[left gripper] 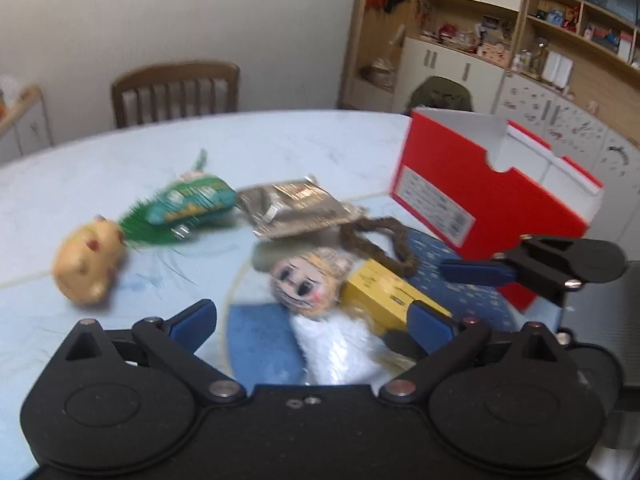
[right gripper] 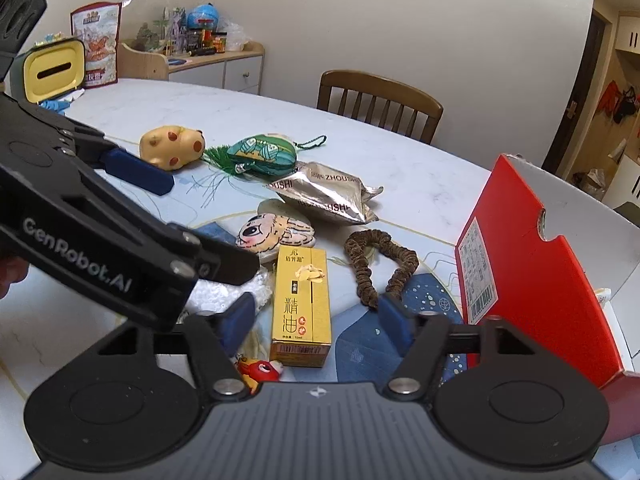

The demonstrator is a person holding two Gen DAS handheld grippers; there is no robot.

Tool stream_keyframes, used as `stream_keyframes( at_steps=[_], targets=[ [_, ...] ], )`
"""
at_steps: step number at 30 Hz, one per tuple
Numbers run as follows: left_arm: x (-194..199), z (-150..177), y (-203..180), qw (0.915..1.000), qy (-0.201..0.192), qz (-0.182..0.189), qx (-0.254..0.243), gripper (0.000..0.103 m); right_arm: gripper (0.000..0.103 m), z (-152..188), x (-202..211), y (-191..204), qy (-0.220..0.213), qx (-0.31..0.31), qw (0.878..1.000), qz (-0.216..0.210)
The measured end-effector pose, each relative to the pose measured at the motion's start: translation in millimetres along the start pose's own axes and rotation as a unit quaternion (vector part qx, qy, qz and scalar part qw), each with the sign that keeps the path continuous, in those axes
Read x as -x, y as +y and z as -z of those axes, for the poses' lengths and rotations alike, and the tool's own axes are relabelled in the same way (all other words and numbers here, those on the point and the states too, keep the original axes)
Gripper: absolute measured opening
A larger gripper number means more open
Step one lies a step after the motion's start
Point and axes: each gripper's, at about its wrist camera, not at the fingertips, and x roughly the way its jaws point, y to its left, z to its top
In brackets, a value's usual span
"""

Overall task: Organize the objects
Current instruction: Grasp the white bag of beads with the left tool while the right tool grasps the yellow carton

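Loose items lie on a pale table: a yellow spotted pig toy, a green tasselled sachet, a silver foil packet, a brown scrunchie, a painted-face stone, white bubble wrap and a yellow carton. An open red shoebox stands at the right. My left gripper is open, low over the face stone and bubble wrap. My right gripper is open, its fingers on either side of the yellow carton's near end. A small red charm lies just before it.
A blue placemat lies under the near items. A wooden chair stands behind the table. At the far left are a yellow tissue box and a snack bag. Cabinets and shelves line the wall beyond the shoebox.
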Motion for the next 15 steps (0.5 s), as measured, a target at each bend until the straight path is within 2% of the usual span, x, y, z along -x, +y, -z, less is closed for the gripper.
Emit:
stream_keyframes(
  at_steps=[3, 6, 8, 15],
  targets=[
    [-8, 0, 2, 0.9992, 0.019, 0.029, 0.021, 0.094, 0.053, 1, -2, -1, 0.006, -0.001, 1.000, 0.000],
    [-19, 1, 8, 0.9958, 0.050, 0.058, 0.051, 0.084, 0.045, 4, -6, -1, 0.030, 0.000, 0.999, -0.015],
    [-26, 2, 12, 0.9918, 0.066, 0.079, 0.075, 0.076, 0.041, 7, -7, -2, 0.028, -0.006, 0.999, -0.020],
    [-27, 3, 12, 0.9927, 0.059, 0.074, 0.075, 0.068, 0.033, 7, -7, 3, 0.022, 0.001, 1.000, -0.017]
  ],
)
